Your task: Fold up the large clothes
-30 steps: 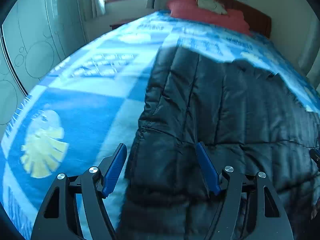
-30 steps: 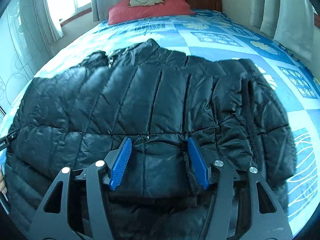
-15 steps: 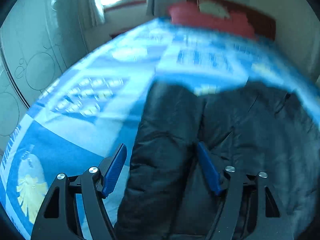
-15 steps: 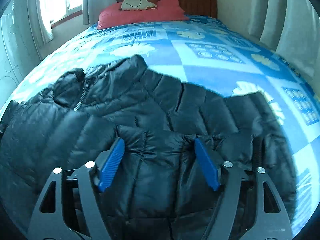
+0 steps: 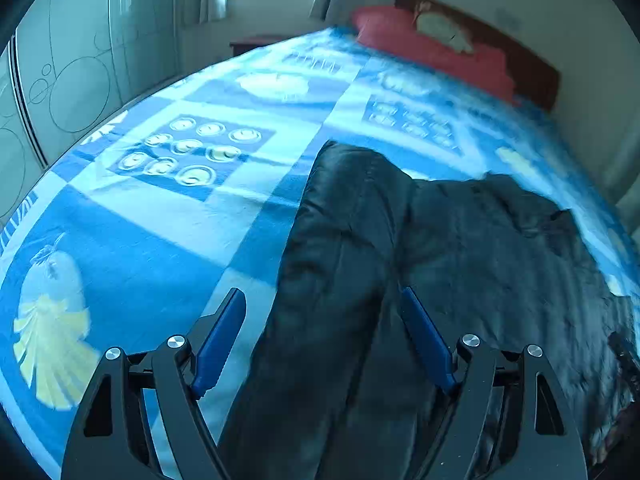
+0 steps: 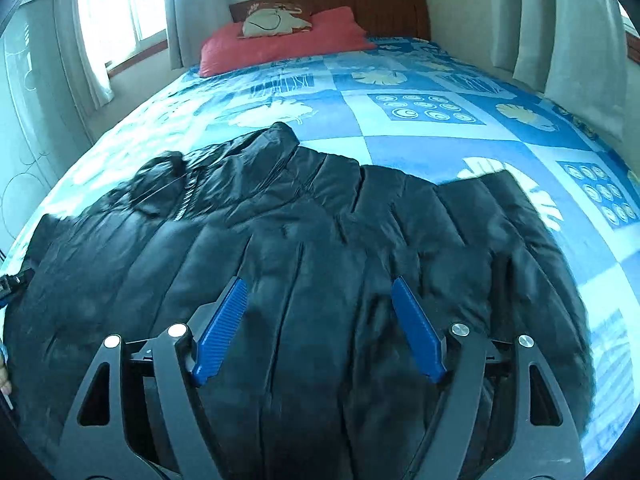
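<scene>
My left gripper [image 5: 322,340] and right gripper [image 6: 318,330], fingers just released, straddle the black quilted puffer jacket [image 6: 320,240], long axis nine-to-three

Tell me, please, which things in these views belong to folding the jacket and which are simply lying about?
Part of the job:
- black puffer jacket, spread on the bed
- left gripper, open over the jacket's edge
- right gripper, open over the jacket's middle
- blue patterned blanket, the folding surface

Just lying about:
- red pillow
- small pale cushion on the pillow
- curtains
</scene>
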`<state>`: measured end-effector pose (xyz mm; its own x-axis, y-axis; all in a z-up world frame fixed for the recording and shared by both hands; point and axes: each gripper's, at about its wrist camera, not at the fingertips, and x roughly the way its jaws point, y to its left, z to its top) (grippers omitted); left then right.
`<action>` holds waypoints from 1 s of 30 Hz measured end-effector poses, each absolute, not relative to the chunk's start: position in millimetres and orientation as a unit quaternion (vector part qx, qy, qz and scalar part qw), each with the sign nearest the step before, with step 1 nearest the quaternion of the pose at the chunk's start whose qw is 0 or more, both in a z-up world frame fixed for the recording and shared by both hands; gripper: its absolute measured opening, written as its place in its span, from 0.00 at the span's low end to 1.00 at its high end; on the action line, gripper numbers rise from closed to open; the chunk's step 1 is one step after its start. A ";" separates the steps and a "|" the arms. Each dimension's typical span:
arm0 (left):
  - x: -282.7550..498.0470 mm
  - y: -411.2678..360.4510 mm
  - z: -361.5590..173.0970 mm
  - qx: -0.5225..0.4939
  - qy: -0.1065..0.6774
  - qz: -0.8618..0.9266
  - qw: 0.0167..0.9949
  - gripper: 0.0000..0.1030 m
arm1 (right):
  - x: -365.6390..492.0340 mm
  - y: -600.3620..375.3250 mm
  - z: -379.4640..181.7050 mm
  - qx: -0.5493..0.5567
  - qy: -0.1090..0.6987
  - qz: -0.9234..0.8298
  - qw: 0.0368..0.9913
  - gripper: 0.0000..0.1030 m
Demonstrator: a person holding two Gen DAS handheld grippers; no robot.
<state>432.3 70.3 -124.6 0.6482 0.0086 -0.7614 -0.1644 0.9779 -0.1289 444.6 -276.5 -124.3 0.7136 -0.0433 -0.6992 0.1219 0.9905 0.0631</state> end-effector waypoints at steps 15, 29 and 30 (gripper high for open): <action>365.1 89.6 -126.3 -0.069 0.423 0.027 0.903 0.80 | 362.7 -297.9 -115.8 0.061 0.405 -0.047 0.911 0.77; 138.7 129.9 -129.2 -0.109 0.466 -0.038 0.877 0.79 | 125.8 -362.8 -143.2 0.124 0.464 -0.093 0.872 0.78; 127.7 129.4 -130.5 -0.114 0.469 -0.042 0.875 0.79 | 111.3 -363.3 -145.2 0.128 0.466 -0.092 0.871 0.78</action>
